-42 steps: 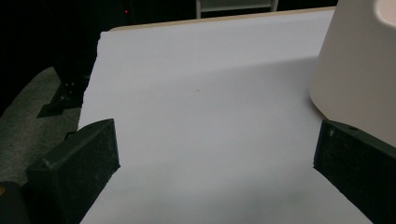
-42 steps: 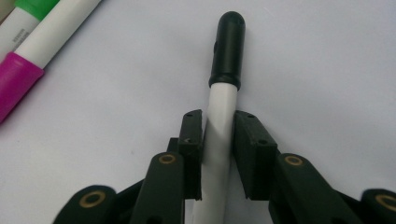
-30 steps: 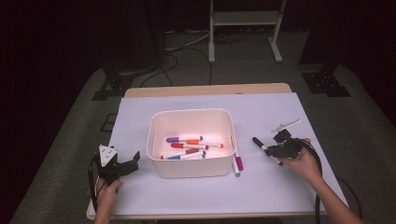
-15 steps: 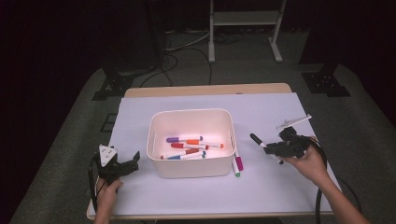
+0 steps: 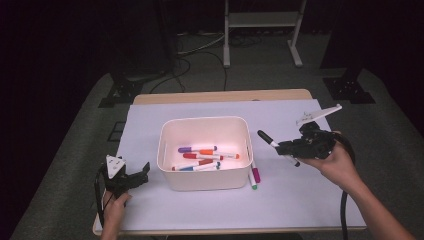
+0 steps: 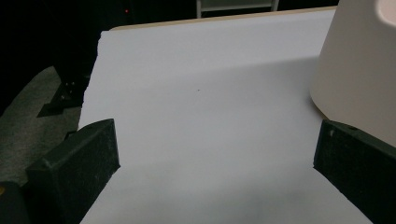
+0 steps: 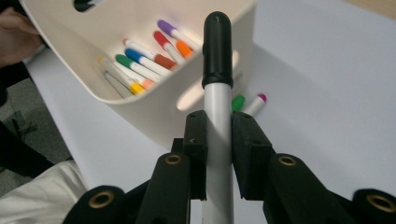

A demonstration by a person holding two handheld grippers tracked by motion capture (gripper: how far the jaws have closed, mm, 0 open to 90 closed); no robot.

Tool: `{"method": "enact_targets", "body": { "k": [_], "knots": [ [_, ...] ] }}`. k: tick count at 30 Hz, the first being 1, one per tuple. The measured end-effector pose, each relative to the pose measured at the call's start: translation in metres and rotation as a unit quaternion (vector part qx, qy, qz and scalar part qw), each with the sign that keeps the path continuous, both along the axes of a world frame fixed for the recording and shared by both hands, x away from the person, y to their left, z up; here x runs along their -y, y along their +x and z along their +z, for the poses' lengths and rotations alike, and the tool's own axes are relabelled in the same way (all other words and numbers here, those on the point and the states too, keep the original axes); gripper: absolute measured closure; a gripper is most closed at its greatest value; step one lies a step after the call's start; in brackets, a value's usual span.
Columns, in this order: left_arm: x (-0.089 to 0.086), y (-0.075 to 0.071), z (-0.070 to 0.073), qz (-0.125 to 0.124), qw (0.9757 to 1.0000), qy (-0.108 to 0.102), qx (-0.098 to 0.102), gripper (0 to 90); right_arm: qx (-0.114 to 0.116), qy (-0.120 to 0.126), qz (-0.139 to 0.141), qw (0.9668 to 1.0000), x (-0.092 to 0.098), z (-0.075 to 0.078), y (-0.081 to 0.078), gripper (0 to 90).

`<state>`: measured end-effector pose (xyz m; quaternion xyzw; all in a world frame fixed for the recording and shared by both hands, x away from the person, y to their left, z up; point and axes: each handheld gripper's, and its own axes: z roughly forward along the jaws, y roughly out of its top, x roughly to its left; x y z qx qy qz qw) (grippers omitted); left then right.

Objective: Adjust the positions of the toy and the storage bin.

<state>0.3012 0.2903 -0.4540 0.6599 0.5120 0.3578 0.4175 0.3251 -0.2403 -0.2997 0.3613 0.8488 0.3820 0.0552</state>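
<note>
Black-capped marker (image 7: 217, 98), white in the barrel, sits clamped between the jaws of our right gripper (image 5: 286, 148), which we hold above the white sheet (image 5: 310, 200) just right of the white bin (image 5: 205, 181). The marker's capped end points toward the bin. In the right gripper view both pads press flat on the barrel. Inside the bin lie several markers (image 5: 206, 158) with purple, orange, red and blue caps. Two more, a magenta-capped marker (image 5: 255, 174) and a green-capped marker (image 5: 253, 185), lie on the sheet against the bin's right wall. Our left gripper (image 5: 134, 178) rests at the near left of the table, its jaws spread wide with nothing between them.
</note>
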Motion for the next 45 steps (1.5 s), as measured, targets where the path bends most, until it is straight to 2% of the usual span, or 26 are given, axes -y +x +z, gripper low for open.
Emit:
{"method": "enact_targets", "body": {
  "k": [2,3,4,6,7,11,13,14,16,17,19,20,22,26,31,35,37,39,41,45],
  "knots": [
    [0.0,0.0,0.0,0.0,1.0,0.0,-0.002,0.0,0.005,-0.001,0.005,1.0,-0.004,0.005,-0.001,76.0],
    [0.0,0.0,0.0,0.0,1.0,0.0,-0.002,0.0,0.012,-0.003,0.018,0.9998,-0.013,0.015,-0.001,76.0],
    [0.0,0.0,0.0,0.0,1.0,0.0,-0.001,0.0,0.012,-0.003,0.018,0.9998,-0.013,0.015,-0.001,76.0],
    [0.0,0.0,0.0,0.0,1.0,0.0,-0.001,0.0,0.019,-0.009,0.029,0.9994,-0.023,0.023,0.0,76.0],
    [0.0,0.0,0.0,0.0,1.0,0.0,-0.001,0.0,0.019,-0.009,0.043,0.9988,-0.033,0.029,0.001,76.0],
    [0.0,0.0,0.0,0.0,1.0,0.0,0.0,0.0,0.019,-0.009,0.066,0.9976,-0.05,0.036,0.003,76.0],
    [0.0,0.0,0.0,0.001,1.0,-0.002,0.0,0.0,0.018,-0.012,0.09,0.9957,-0.068,0.04,0.003,76.0],
    [0.0,0.0,0.0,0.001,1.0,-0.002,-0.001,0.0,0.018,-0.012,0.09,0.9957,-0.068,0.04,0.003,76.0],
    [0.0,0.0,0.0,0.001,1.0,-0.003,0.0,0.0,0.019,-0.014,0.113,0.9933,-0.086,0.043,0.004,76.0],
    [0.0,0.0,0.0,0.001,1.0,-0.003,0.0,0.0,0.019,-0.014,0.113,0.9933,-0.086,0.043,0.004,76.0],
    [0.0,0.0,0.0,0.0,1.0,-0.002,-0.001,0.0,0.015,-0.017,0.132,0.991,-0.103,0.045,0.005,76.0],
    [0.0,0.0,0.0,0.0,1.0,-0.002,-0.001,0.0,0.015,-0.017,0.132,0.991,-0.103,0.045,0.005,76.0],
    [0.0,0.0,0.0,0.0,1.0,-0.002,-0.001,0.0,0.013,-0.022,0.15,0.9884,-0.118,0.045,0.007,76.0],
    [-0.001,0.0,0.0,0.0,1.0,-0.001,-0.002,0.0,0.012,-0.022,0.166,0.9859,-0.131,0.044,0.01,76.0],
    [-0.001,0.0,0.0,-0.001,1.0,-0.001,-0.002,0.0,-0.002,-0.013,0.202,0.9792,-0.154,0.033,0.015,76.0],
    [-0.001,0.0,0.0,-0.001,1.0,-0.001,-0.002,0.0,-0.013,-0.017,0.208,0.9779,-0.164,0.025,0.019,76.0],
    [-0.001,0.0,0.0,-0.001,1.0,-0.001,-0.002,0.0,-0.02,-0.018,0.217,0.9758,-0.172,0.018,0.023,76.0],
    [-0.001,0.0,0.0,-0.001,1.0,-0.002,-0.002,0.0,-0.022,-0.021,0.219,0.9752,-0.176,0.015,0.025,75.9],
    [-0.001,0.0,0.0,-0.001,1.0,-0.003,-0.002,0.0,-0.026,-0.031,0.227,0.9729,-0.185,0.007,0.029,76.0],
    [-0.001,0.0,0.0,-0.001,1.0,-0.004,-0.002,0.0,-0.034,-0.037,0.234,0.971,-0.194,-0.001,0.034,75.9]
  ]
}}
